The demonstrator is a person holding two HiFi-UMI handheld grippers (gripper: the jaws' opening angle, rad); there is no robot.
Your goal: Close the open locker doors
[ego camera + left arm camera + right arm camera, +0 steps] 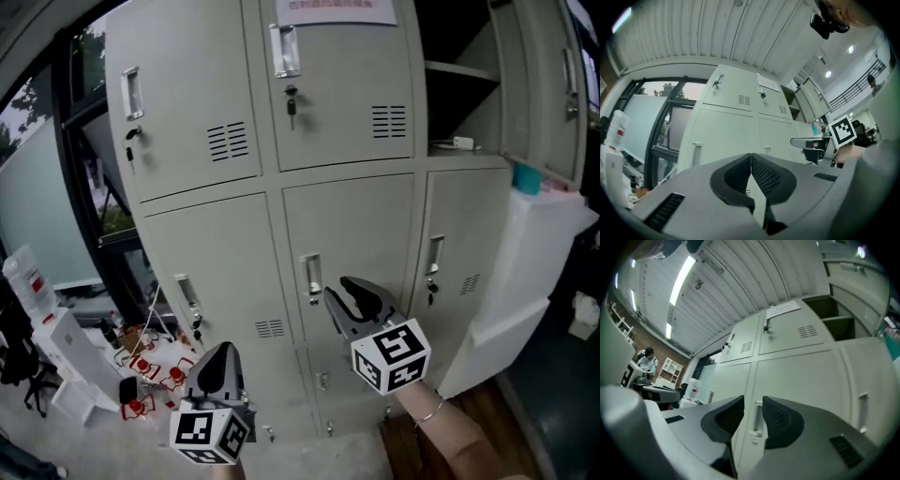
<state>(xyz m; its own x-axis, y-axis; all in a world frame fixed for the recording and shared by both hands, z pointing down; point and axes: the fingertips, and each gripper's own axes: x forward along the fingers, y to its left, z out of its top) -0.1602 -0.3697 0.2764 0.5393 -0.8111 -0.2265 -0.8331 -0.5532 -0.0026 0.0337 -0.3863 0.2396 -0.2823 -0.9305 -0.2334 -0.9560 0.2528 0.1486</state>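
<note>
A bank of grey lockers (309, 187) fills the head view. Its top right compartment (459, 84) stands open, with its door (553, 84) swung out at the far right; a small white item lies on its shelf. My right gripper (342, 289) is held in front of the middle row, close to a door handle (312, 278). Its jaws stand a little apart with nothing between them, and the handle (758, 420) shows through the gap in the right gripper view. My left gripper (223, 352) is lower and to the left, its jaws (750, 157) shut and empty.
A white panel (525, 281) juts out at the lower right, with a teal item (527, 176) on top. White boxes and red clutter (150, 361) lie on the floor at the left, beside a window (47, 216). A person (647, 359) is far off in the right gripper view.
</note>
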